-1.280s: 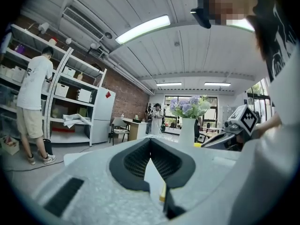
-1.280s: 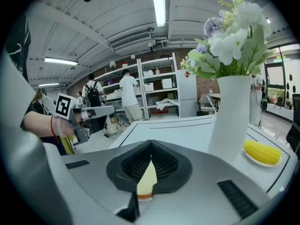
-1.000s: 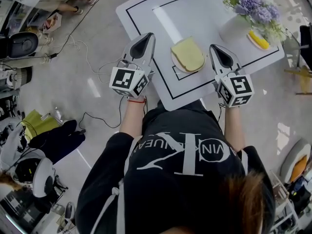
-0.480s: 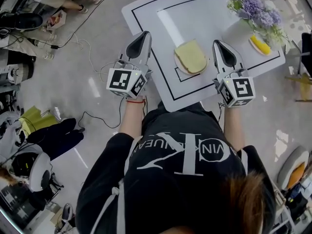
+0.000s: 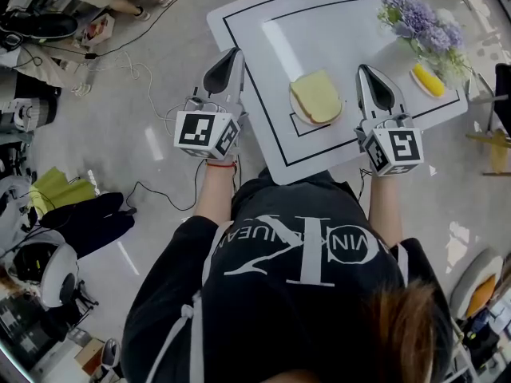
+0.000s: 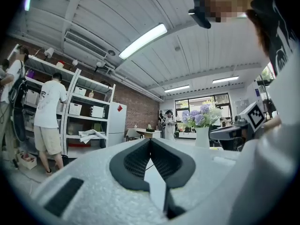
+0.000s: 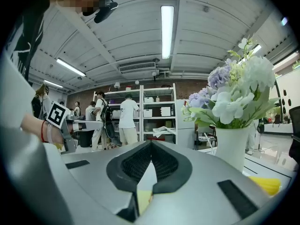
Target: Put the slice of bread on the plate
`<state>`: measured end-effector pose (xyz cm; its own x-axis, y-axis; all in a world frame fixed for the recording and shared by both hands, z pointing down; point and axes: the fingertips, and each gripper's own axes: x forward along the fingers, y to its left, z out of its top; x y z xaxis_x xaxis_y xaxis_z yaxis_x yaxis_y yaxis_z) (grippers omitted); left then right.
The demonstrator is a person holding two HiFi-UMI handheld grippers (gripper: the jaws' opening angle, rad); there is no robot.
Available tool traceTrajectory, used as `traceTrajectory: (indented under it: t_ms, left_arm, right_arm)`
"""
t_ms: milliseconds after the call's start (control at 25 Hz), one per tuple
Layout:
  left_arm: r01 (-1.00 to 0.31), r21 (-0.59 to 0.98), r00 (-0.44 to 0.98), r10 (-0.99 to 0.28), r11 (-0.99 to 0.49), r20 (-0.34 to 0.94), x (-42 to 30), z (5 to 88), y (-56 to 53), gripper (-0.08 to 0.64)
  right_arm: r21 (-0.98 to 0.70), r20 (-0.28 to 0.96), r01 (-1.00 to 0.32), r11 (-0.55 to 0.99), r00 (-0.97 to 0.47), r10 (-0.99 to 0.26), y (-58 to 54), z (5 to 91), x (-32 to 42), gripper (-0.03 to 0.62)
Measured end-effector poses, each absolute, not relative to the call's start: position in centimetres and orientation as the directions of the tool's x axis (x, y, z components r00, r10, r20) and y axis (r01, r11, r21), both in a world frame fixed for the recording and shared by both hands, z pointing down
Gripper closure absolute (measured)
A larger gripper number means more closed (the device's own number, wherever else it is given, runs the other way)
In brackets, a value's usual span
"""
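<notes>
A pale yellow slice of bread (image 5: 316,96) lies on a small white plate (image 5: 297,119) near the front edge of the white table (image 5: 319,22). My left gripper (image 5: 236,52) hovers left of the plate, over the table's left edge. It is shut with nothing in it, and its tips meet in the left gripper view (image 6: 150,139). Right of the plate, my right gripper (image 5: 365,68) is also shut and holds nothing, as the right gripper view (image 7: 151,142) shows. Both point level, away from the person, and neither touches the bread.
A white vase of purple and white flowers (image 5: 423,18) stands at the table's far right, with a yellow item (image 5: 429,80) beside it. Cables (image 5: 136,78) and dark clothes (image 5: 88,222) lie on the floor to the left. People stand at shelves (image 7: 126,116) further off.
Both grippers have risen a little, still shut, on either side of the plate. The bread has stayed put on the plate.
</notes>
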<state>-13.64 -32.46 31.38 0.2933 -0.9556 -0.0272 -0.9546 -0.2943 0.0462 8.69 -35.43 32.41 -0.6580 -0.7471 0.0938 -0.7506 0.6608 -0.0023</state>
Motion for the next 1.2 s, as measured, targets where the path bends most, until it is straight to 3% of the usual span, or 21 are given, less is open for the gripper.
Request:
traceTrajectory:
  t_ms: [1200]
  left_arm:
    - [-0.958, 0.007, 0.288, -0.957, -0.288, -0.034, -14.4, 30.1, -33.5, 0.552]
  right_arm:
    - [-0.024, 0.069, -0.767, 0.641, -0.641, -0.764, -36.6, 31.7, 8.6, 0.592]
